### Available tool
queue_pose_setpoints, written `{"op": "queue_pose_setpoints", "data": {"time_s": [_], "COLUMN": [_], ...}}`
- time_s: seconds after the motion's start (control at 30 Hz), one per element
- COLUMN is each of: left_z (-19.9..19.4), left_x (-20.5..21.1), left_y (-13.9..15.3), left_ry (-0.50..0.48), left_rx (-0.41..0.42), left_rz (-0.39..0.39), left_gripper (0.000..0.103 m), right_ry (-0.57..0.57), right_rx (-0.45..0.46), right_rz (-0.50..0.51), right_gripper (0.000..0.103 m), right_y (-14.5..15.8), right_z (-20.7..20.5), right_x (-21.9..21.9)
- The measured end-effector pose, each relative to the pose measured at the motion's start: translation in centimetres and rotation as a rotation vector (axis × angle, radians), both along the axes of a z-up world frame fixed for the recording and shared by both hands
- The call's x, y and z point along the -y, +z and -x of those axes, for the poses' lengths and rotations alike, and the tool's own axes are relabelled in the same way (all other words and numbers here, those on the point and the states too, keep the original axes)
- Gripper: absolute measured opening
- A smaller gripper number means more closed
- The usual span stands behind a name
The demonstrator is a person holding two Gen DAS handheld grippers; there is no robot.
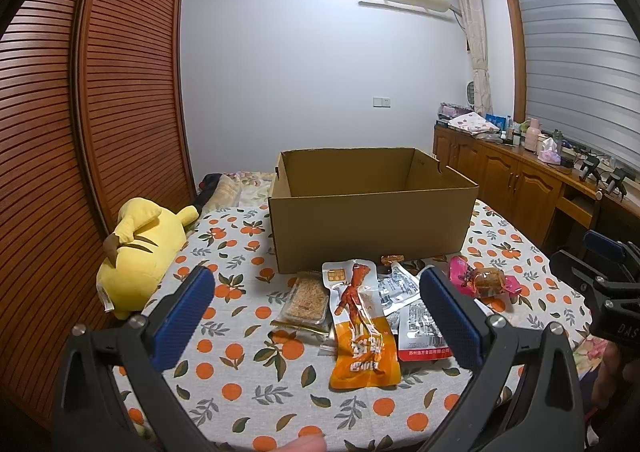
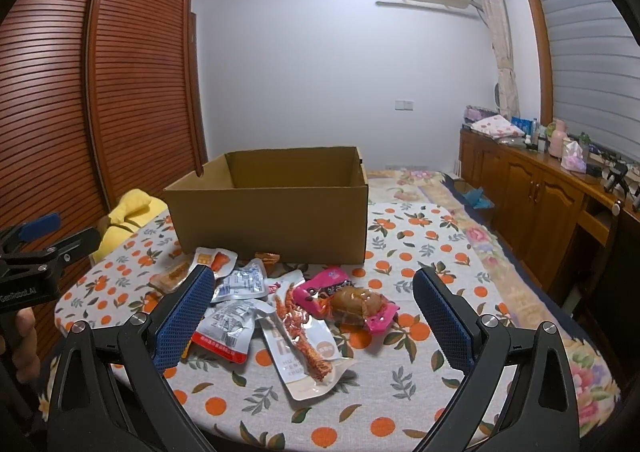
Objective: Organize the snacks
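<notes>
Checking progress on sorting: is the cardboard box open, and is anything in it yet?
Open: the cardboard box has no lid over its top. Contents: cannot tell, since its floor is hidden; only bare inner walls show.

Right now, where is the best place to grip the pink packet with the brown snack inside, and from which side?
Probably the flat pink end of the pink packet, coming from above with the open right gripper. The packet lies flat on the tablecloth; its middle bulges, while the crimped end looks thin enough to pinch.
</notes>
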State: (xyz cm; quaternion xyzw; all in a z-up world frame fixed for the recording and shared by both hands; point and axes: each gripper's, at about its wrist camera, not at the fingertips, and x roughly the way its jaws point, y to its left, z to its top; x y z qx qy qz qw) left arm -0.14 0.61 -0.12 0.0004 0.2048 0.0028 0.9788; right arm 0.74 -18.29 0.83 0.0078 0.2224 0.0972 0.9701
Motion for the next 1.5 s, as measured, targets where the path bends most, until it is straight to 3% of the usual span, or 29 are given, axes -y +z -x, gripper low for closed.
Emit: {"op": "queue_pose_setpoints", "data": {"time_s": [1.5], "left_z": [-0.03], "left_x": [0.3], "left_y": [-0.04], "left_ry": [0.001], "left_rx": [0.001], "left_rz": [-0.004], "left_gripper": [0.103], "right_ry": [-0.01], "right_rx": [0.001], "right_rz": [-0.004], "right_gripper": [0.101], "right_y": [-0.38], "right_z": [-0.08], "right_x": [0.26]}}
